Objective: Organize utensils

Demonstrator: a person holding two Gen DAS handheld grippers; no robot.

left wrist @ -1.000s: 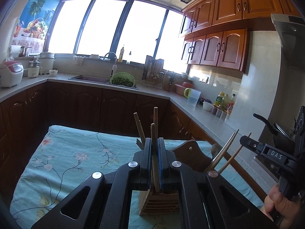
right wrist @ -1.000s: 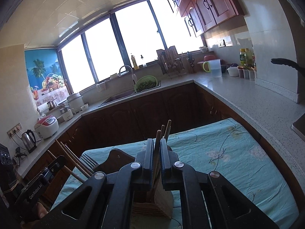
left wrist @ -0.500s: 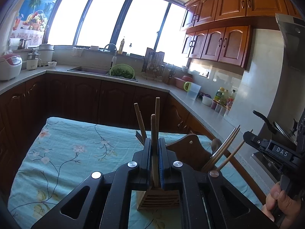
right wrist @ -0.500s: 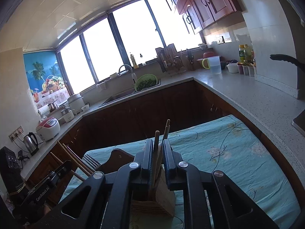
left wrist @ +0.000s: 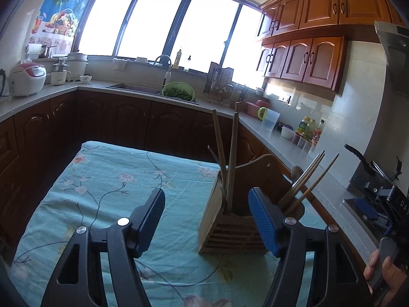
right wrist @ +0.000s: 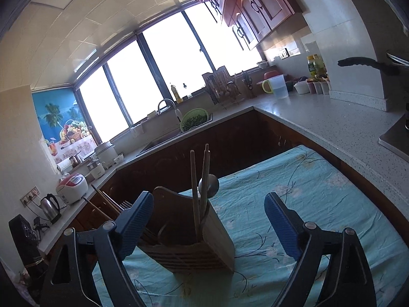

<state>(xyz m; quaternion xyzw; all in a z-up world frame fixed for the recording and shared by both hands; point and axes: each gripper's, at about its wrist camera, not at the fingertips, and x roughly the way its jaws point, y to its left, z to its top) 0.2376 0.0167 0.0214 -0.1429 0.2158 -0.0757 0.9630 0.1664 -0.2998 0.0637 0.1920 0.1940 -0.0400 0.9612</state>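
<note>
Wooden utensil holder [left wrist: 230,227] upright on floral tablecloth [left wrist: 107,186], chopsticks [left wrist: 231,158] standing inside. Left gripper [left wrist: 207,220] and right gripper [right wrist: 208,226] both spreading, nothing pinched. Judgement: back straight off, keeping pads clear of the leaning sticks

The wooden holder [left wrist: 227,230] hides its chopsticks' [left wrist: 231,158] lower ends (contents indistinct); person's hand [left wrist: 383,273] cropped.
</note>
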